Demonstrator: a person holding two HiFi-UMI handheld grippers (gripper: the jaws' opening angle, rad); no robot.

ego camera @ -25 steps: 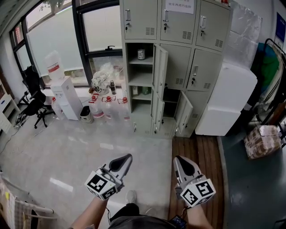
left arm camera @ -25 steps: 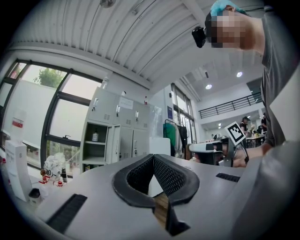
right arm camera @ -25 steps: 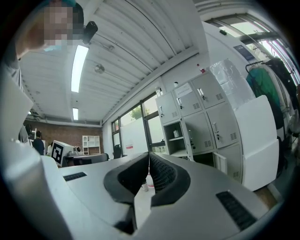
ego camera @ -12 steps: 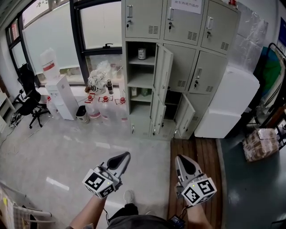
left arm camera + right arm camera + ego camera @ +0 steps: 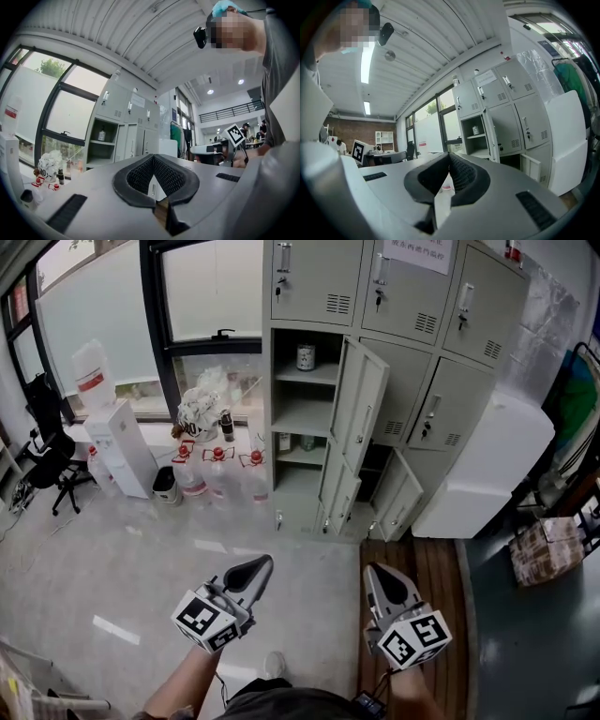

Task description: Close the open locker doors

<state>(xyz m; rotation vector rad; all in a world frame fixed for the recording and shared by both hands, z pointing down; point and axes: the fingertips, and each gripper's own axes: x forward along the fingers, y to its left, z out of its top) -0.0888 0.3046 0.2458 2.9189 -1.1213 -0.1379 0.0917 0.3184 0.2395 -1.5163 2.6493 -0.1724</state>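
Note:
A grey-green locker cabinet (image 5: pixel 394 343) stands ahead in the head view. Its middle-row door (image 5: pixel 362 404) hangs open beside a bay of shelves with a can (image 5: pixel 305 357) on the top one. Two bottom-row doors (image 5: pixel 340 500) (image 5: pixel 399 495) also stand ajar. My left gripper (image 5: pixel 257 565) and right gripper (image 5: pixel 377 574) are held low over the floor, well short of the lockers, both shut and holding nothing. The left gripper view shows the left gripper (image 5: pixel 153 158) with the locker (image 5: pixel 117 140) far off. The right gripper view shows the right gripper (image 5: pixel 450 156) and the open door (image 5: pixel 491 136).
Left of the lockers are a water dispenser (image 5: pixel 120 442), several water bottles (image 5: pixel 217 474) on the floor and an office chair (image 5: pixel 47 457). A white covered unit (image 5: pixel 483 470) stands right of the lockers, with a wrapped box (image 5: pixel 546 549) beyond it. A wooden floor strip (image 5: pixel 427 563) runs up to the lockers.
The lockers have grown a little larger and shifted right in the head view as I come closer. Both grippers keep the same pose and stay shut.

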